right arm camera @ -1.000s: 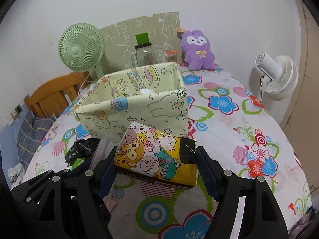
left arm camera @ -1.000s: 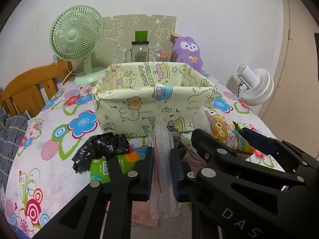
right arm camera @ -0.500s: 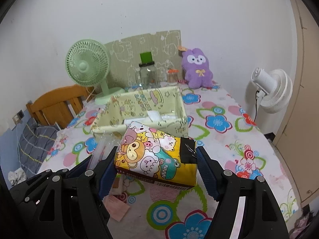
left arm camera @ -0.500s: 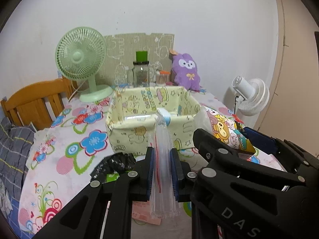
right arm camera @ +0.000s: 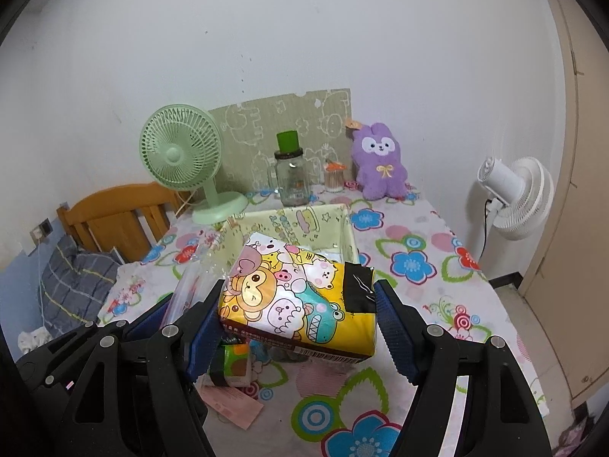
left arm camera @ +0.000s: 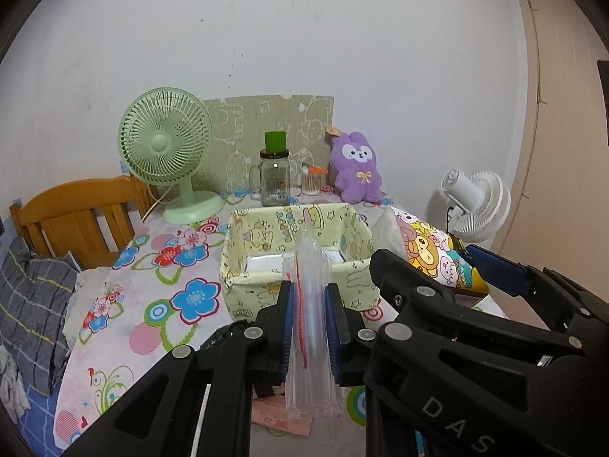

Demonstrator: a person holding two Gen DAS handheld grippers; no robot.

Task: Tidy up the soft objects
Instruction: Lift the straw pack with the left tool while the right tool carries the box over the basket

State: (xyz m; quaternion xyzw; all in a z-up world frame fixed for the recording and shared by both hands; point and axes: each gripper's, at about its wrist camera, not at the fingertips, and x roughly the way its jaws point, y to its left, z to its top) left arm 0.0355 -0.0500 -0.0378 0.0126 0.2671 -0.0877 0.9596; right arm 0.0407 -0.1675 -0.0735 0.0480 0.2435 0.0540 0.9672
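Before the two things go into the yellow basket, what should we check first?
1. Left gripper squeezing the clear plastic bag: ok.
2. Right gripper squeezing the cartoon tissue pack: ok.
3. Fabric basket open on top: ok.
4. Room inside the basket: ok, only flat white packs at the bottom.
5. Both items lifted above the basket rim: cannot tell.

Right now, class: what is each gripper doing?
Left gripper: shut on clear plastic bag pack.
Right gripper: shut on cartoon-printed tissue pack.
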